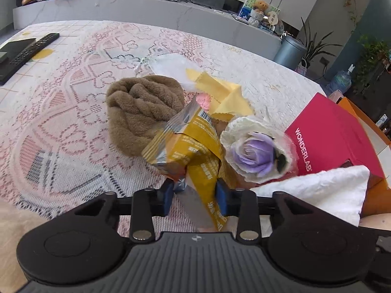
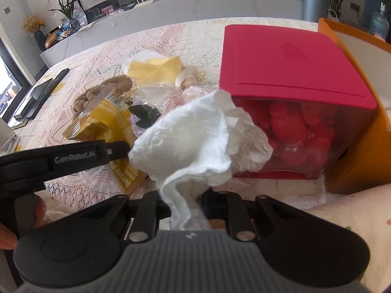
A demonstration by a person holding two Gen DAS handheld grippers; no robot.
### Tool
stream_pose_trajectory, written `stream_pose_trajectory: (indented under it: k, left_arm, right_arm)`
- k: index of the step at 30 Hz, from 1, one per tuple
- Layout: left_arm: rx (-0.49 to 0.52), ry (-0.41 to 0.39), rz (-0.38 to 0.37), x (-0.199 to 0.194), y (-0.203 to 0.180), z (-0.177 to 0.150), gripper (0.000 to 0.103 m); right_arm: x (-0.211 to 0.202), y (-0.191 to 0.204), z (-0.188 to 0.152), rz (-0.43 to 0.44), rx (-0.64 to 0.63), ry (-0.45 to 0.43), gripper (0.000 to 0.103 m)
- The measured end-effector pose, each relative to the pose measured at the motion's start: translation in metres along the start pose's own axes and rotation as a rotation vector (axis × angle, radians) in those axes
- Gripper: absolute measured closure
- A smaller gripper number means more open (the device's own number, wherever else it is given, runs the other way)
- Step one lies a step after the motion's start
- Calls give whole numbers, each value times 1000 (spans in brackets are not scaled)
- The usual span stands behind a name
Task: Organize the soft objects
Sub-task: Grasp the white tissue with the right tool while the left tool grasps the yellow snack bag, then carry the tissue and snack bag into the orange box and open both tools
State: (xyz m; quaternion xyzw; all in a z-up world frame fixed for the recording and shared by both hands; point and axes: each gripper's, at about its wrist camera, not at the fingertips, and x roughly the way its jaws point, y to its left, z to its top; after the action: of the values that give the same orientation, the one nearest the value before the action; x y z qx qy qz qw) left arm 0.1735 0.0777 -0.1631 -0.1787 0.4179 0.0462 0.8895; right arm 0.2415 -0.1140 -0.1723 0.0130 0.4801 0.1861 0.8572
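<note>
My left gripper (image 1: pixel 195 190) is shut on a yellow snack packet (image 1: pixel 193 146) and holds it above the lace tablecloth; the packet also shows in the right wrist view (image 2: pixel 107 122). My right gripper (image 2: pixel 185 202) is shut on a white crumpled cloth (image 2: pixel 202 141), which also shows in the left wrist view (image 1: pixel 325 190). A brown fluffy towel (image 1: pixel 144 109) lies beyond the packet. A yellow cloth (image 1: pixel 224 92) and a wrapped purple rose (image 1: pixel 256 151) lie beside it. A red box (image 2: pixel 293 73) stands to the right, in front of my right gripper.
An orange box (image 2: pixel 354 122) stands behind the red box. A black remote (image 1: pixel 27 56) and a dark tablet (image 1: pixel 14 47) lie at the far left. A white plastic bag (image 1: pixel 171 66) lies behind the yellow cloth. The table's edge (image 1: pixel 281 63) runs at the far right.
</note>
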Motion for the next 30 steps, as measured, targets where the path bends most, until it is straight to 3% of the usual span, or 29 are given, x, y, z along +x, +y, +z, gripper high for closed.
stream_pose_trajectory:
  k: [8,20,30]
  left_arm:
    - [36,-38,34,-36,-2,-13,74]
    - [61,-161,26,-92,-9,-28,76]
    - [91,-253,-17,-130,-31,-30,79]
  right_arm:
    - [-22,7,-3,13,-30,-45,93]
    - [-87,9,-14,46,-58,-177,94]
    - [-139,-14,-26,41,-1,-263,94]
